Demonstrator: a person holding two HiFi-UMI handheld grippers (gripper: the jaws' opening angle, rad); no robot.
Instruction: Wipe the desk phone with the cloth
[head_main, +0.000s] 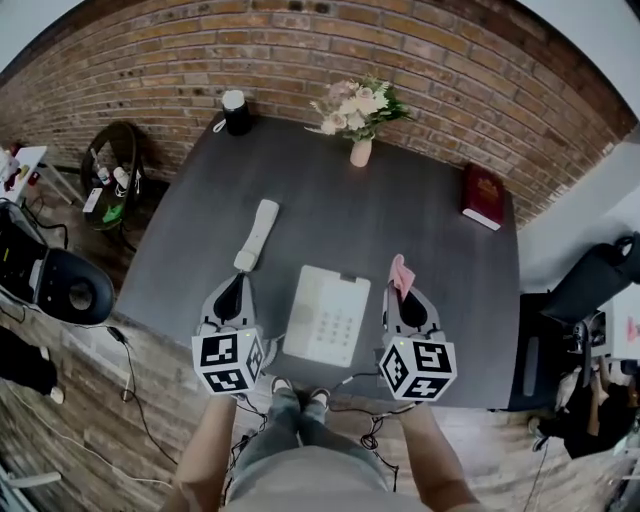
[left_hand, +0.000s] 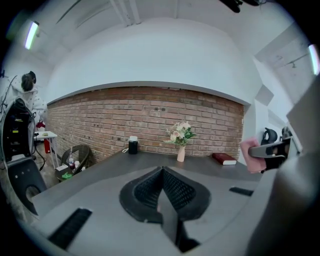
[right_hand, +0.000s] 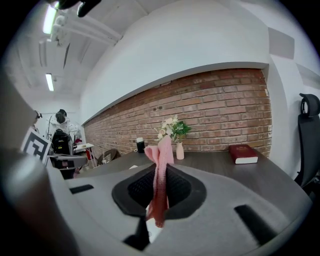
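Beside the desk phone (head_main: 328, 315), the right tool (head_main: 405, 298) pinches the pink cloth (head_main: 401, 272), the left tool (head_main: 235, 290) closed empty; light, flat strokes should suit.

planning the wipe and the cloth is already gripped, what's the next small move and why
Probably swing the right gripper left and down until the pink cloth meets the phone base. Its jaws are shut on the cloth, which is just right of the base, and the handset lies off it, leaving the keypad open.

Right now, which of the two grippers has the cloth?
The right gripper: its jaws pinch the pink cloth, while the left gripper is shut on nothing.
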